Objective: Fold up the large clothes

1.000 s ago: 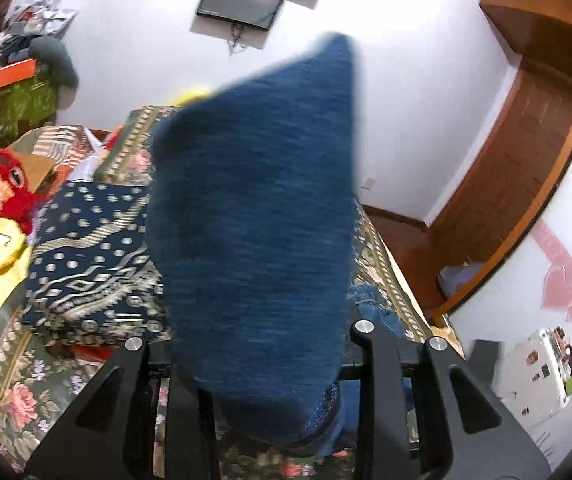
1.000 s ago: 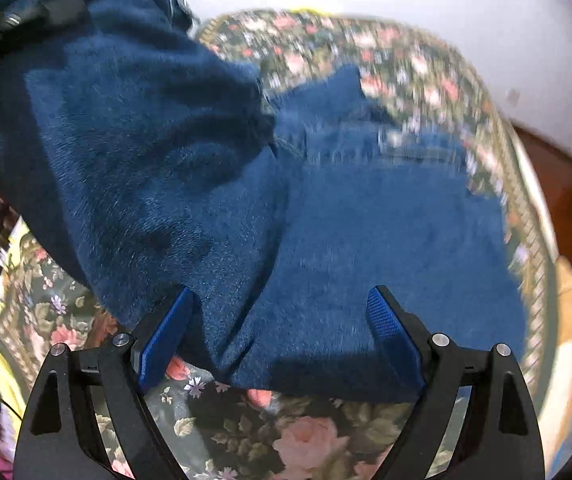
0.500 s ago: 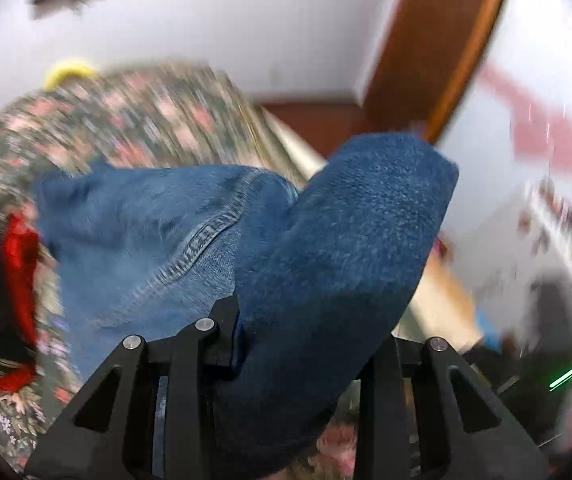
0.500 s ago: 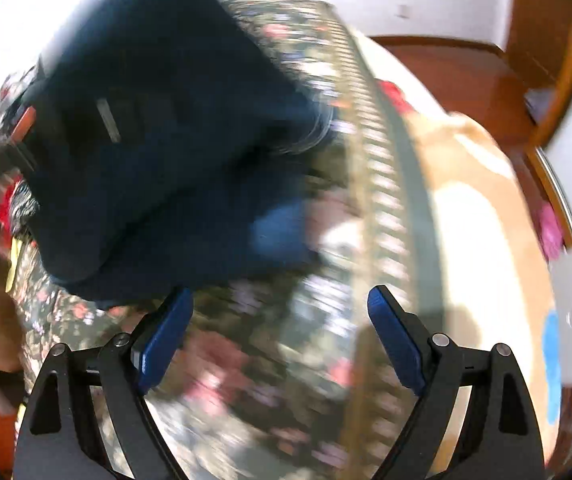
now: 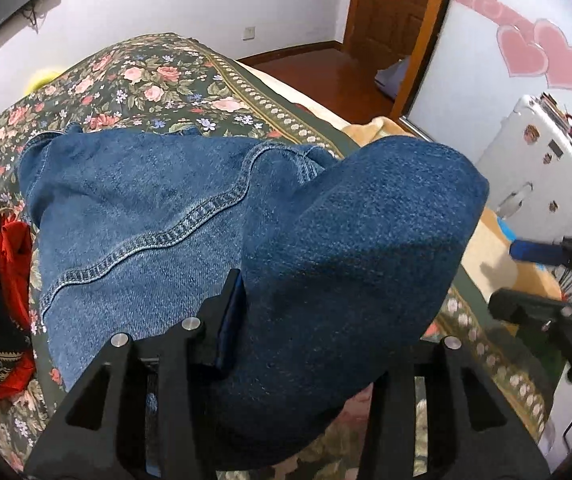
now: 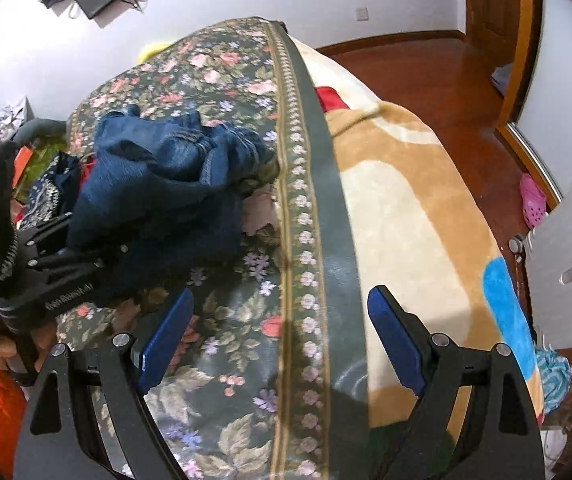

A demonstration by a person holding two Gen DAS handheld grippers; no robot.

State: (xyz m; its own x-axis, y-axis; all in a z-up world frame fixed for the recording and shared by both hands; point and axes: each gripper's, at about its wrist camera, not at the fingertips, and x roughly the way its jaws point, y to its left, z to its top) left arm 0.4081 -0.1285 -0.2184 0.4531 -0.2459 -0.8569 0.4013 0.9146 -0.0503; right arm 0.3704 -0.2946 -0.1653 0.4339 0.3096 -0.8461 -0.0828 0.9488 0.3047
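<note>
Below, the left hand-held gripper (image 5: 310, 320) has a thick fold of blue denim jeans (image 5: 157, 208) between its black fingers; its jaws are opening, the blue pad of the near finger (image 5: 231, 320) still lying against the cloth, while the far finger is buried under the fold. The jeans are coarse-woven, with a raised double-stitched seam curving across the flat panel, and they lie bunched on the flowered bedspread (image 5: 153, 76) of the bed. The right hand-held gripper (image 6: 281, 332) stands wide with nothing between its ribbed blue pads, hovering over the bedspread's dark border band with its row of pale rosettes. Beside that band lies a plush blanket (image 6: 406, 208) in tan and cream with a blue patch. Red and patterned cloths (image 5: 9, 256) are heaped at the jeans' left edge. A polished wooden floor (image 6: 426, 72) surrounds the bed.
</note>
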